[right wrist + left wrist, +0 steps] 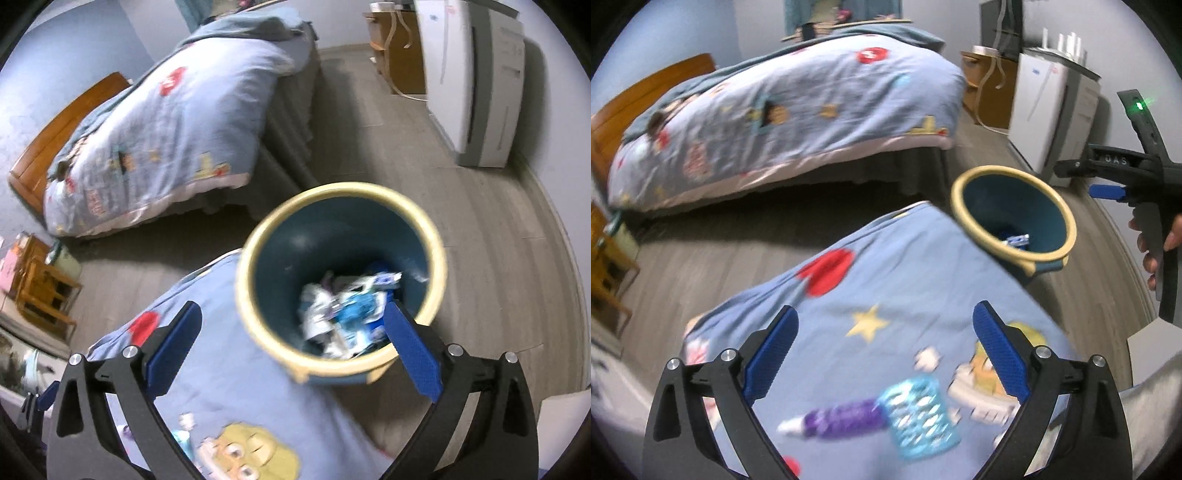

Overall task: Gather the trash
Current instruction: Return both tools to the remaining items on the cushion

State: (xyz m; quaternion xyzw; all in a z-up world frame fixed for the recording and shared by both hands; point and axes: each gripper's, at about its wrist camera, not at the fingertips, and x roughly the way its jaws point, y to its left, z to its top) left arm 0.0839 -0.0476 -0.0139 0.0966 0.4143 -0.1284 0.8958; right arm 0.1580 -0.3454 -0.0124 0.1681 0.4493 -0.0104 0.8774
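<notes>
Trash lies in the bin beside the bed edge; both tongs gape wide, empty.

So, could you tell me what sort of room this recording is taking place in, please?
Most likely a bedroom with two beds. A bed under a blue cartoon-print duvet with a wooden headboard stands across the wood-look floor, a matching duvet lies just below the grippers, and a bin holds wrappers.

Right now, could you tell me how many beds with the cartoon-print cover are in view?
2: the far bed by the wall with the wooden headboard, and the near bed beneath both grippers, its corner beside the trash bin.
</notes>
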